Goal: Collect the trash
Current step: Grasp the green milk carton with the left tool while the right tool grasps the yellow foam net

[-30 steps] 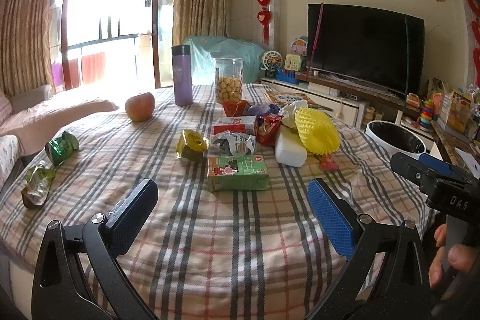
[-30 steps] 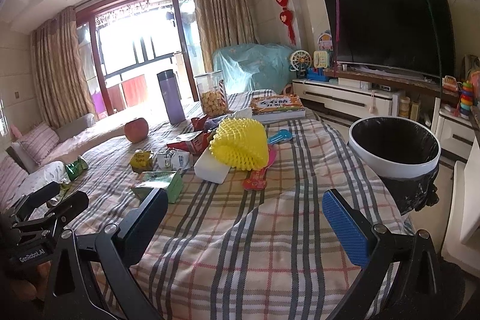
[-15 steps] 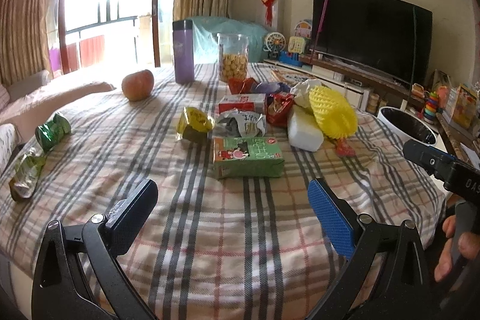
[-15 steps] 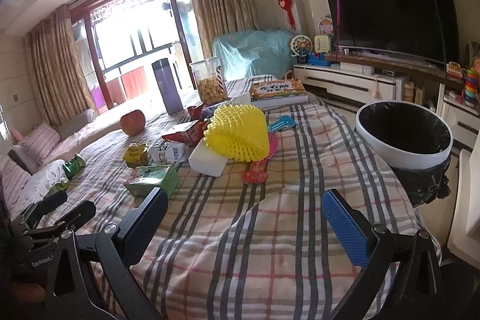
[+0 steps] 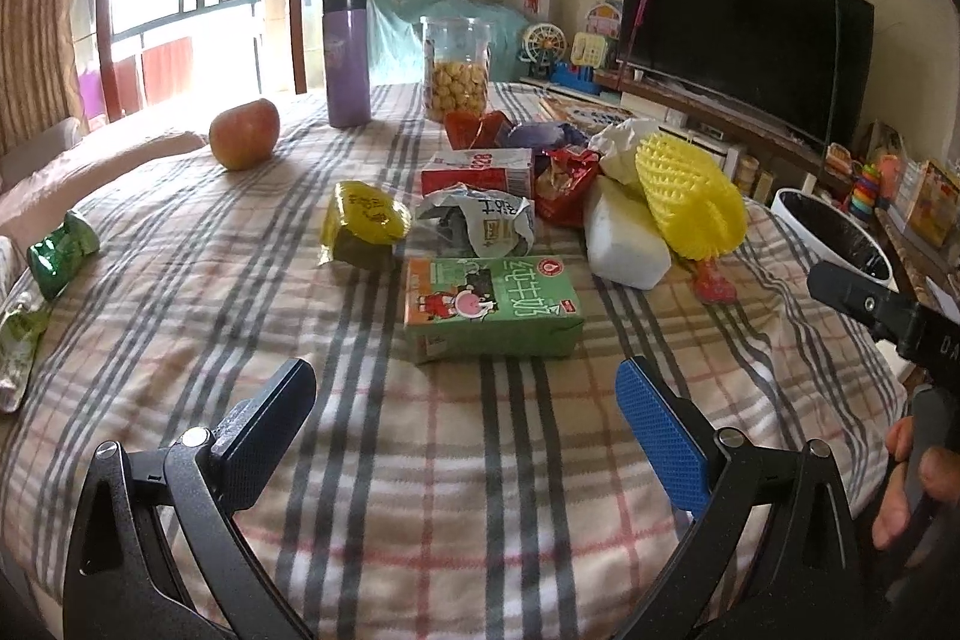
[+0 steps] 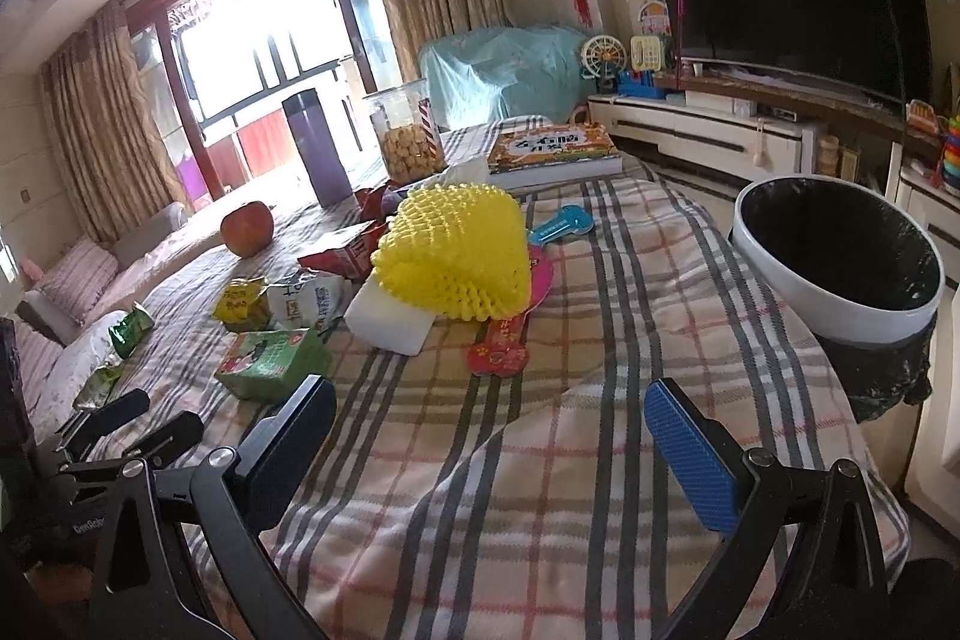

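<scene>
Far left of the bench [image 5: 480, 508]: 2 green wrappers [image 5: 60, 253] near the edge, well apart from the rest. Likely last to go, since they sit farthest from the bin. Apple [image 5: 245, 133], purple flask [image 5: 347, 58] and biscuit jar [image 5: 456, 70] stand upright at the back. My read: those are keepers, not trash.

Centre is the trash cluster: yellow packet [image 5: 360, 223], crumpled white wrapper [image 5: 480, 220], red-white carton [image 5: 480, 169], red snack bag [image 5: 564, 187], all touching or just beside each other. Green milk carton [image 5: 489, 307] lies flat on its side, nearest the camera, clear of the pile on the near side.

Left gripper [image 5: 468, 406] hovers low over the plaid cloth, fingers wide apart and empty, carton roughly centred ahead between them. Looks lined up for that carton first: nearest piece, rigid box, flat faces suit the pads.

Right of the pile: white foam block [image 5: 624, 244] with yellow foam net [image 5: 690, 202] resting on it, red card [image 6: 504, 346] and blue tag [image 6: 561, 226] beside.

Right gripper [image 6: 492, 436] is also spread wide with nothing in it, above the near right of the bench, pointing between the pile and the bin. Probably parked there for a short carry.

Far right: white bin [image 6: 840, 262] with black liner, off the bench edge and lower. No trash visible inside.
</scene>
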`<state>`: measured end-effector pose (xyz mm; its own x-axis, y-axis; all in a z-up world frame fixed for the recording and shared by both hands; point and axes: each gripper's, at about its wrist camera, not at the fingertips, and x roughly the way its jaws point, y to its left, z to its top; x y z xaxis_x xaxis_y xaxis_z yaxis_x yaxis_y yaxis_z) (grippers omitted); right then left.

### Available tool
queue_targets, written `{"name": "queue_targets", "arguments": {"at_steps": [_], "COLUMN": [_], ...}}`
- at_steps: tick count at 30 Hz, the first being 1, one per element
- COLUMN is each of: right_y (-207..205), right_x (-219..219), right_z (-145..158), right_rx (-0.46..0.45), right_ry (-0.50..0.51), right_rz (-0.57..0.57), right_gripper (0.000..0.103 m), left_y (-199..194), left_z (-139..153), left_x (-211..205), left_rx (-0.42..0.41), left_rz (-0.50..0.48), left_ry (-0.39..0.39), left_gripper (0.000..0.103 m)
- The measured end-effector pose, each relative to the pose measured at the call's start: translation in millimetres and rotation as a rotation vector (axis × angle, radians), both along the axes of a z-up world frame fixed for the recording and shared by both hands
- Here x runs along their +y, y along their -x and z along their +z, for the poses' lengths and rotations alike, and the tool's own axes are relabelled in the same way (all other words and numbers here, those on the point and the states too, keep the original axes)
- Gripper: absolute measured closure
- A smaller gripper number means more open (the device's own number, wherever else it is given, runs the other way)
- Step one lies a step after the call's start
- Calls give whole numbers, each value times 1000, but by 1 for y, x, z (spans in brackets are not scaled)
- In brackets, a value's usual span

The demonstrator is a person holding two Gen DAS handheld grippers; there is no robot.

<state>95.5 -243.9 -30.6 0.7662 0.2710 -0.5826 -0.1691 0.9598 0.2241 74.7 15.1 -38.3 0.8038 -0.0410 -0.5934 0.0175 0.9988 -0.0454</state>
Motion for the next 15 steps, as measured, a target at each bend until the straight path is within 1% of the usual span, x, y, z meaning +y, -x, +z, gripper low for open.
{"name": "queue_targets", "arguments": {"at_steps": [5, 11, 15], "right_y": [-17, -42, -58], "right_x": [-1, 1, 3], "right_z": [-2, -8, -10], "right_rx": [33, 82, 107], "right_ry": [-10, -30, -39], "right_rz": [18, 54, 71], "right_gripper": [0, 0, 0], "left_y": [-13, -34, -52], "left_z": [-5, -12, -19], "left_x": [-5, -7, -10], "left_rx": [30, 92, 142], "left_rz": [1, 14, 25], "left_ry": [-1, 12, 7], "left_gripper": [1, 1, 1]}}
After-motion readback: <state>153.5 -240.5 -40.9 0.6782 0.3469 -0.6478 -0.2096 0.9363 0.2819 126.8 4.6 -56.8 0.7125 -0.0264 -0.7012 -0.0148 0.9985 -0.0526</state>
